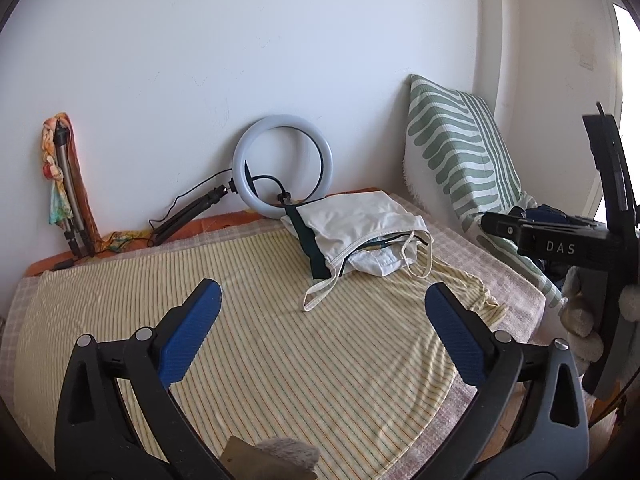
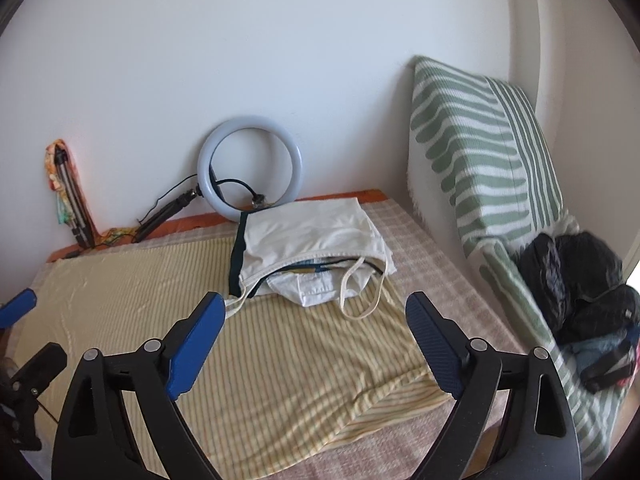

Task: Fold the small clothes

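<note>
Both tools, left [image 1: 322,304] and right [image 2: 314,316], gape empty over the yellow striped garment [image 1: 280,340] spread flat on the bed, just in front of the white clothes pile [image 1: 356,232]. Thin, limp, light fabric; best pinched at a hem corner near the pile

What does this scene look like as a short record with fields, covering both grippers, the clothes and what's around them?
left hand-held gripper: open, holding nothing, above the yellow striped cloth
right hand-held gripper: open, holding nothing
clothes pile: white garments with thin straps, stacked at the far end of the striped cloth
dark green strip: along the pile's left side
ring light: leaning on the wall behind the pile
green striped cushion: propped at the right
dark bags: heaped at the cushion's foot
</note>
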`<state>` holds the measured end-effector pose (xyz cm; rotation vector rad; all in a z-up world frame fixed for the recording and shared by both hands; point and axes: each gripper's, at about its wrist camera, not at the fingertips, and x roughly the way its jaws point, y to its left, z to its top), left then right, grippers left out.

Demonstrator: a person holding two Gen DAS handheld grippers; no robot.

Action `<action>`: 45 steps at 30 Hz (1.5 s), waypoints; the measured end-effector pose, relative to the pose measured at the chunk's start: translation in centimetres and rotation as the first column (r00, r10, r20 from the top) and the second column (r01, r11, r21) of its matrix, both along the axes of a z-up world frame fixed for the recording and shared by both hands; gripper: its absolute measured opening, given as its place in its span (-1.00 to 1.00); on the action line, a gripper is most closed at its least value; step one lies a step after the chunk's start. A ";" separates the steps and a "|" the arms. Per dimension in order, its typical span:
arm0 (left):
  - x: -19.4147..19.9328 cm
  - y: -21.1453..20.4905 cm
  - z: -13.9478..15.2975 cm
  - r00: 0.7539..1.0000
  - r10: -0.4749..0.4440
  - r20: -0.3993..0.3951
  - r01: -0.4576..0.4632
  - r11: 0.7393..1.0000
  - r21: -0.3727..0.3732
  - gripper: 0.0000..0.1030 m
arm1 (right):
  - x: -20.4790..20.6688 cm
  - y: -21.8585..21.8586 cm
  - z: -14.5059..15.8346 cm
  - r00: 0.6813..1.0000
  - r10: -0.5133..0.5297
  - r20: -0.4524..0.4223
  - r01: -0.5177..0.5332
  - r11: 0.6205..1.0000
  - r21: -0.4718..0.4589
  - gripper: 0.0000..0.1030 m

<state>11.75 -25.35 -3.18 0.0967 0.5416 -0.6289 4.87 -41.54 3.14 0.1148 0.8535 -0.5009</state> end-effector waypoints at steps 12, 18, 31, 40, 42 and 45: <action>-0.8 -0.5 -1.0 0.999 -0.010 0.035 0.007 0.997 0.073 1.00 | -0.7 0.7 -1.0 1.000 -0.006 -0.002 0.006 0.999 -0.043 0.78; -0.7 -0.6 -1.1 0.999 -0.009 0.035 0.006 0.997 0.079 1.00 | -0.6 1.0 -1.1 1.000 0.001 0.002 -0.001 0.999 -0.053 0.78; -0.6 -0.5 -1.2 0.999 -0.002 0.039 -0.001 0.997 0.079 1.00 | -0.5 1.1 -1.5 1.000 0.010 -0.015 -0.010 0.999 -0.052 0.78; -0.8 -0.3 -1.1 0.999 0.006 0.051 -0.011 0.996 0.083 1.00 | -0.4 0.9 -1.8 1.000 0.016 -0.015 -0.017 0.999 -0.038 0.78; -0.8 -0.3 -1.1 0.999 0.003 0.051 -0.007 0.997 0.082 1.00 | -0.4 1.0 -1.8 1.000 0.014 -0.016 -0.015 0.999 -0.040 0.78; -0.7 -0.1 -1.1 0.999 0.006 0.051 -0.011 0.997 0.080 1.00 | -0.4 0.9 -2.1 1.000 0.014 -0.020 -0.015 0.999 -0.035 0.78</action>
